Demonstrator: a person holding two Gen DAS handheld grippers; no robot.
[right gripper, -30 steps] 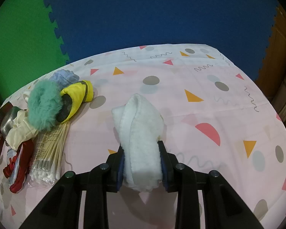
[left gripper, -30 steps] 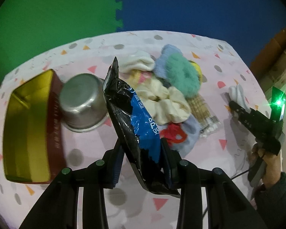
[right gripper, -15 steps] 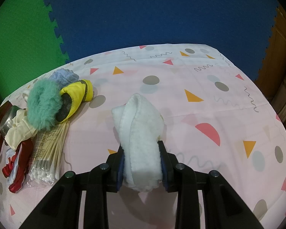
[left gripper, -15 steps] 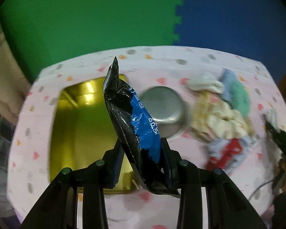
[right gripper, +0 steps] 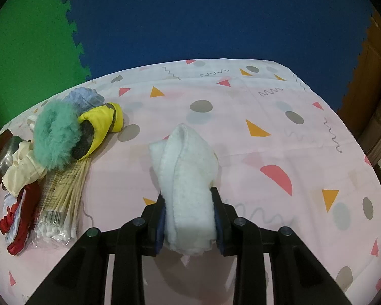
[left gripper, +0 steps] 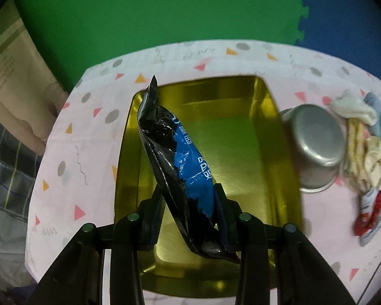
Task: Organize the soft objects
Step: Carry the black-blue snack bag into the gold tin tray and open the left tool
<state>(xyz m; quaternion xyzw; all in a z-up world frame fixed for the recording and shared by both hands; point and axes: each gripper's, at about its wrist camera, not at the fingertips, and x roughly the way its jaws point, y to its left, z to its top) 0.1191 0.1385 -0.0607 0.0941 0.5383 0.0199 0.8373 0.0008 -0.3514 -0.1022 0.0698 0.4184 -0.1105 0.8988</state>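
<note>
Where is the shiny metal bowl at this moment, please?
In the left wrist view, the upturned shiny metal bowl lies on the table at right, between the gold rectangular tin and the pile of soft cloth items.

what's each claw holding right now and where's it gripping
Left claw pinches the black-and-blue packet near its lower end. Right claw clamps the folded white cloth near its near end.
</note>
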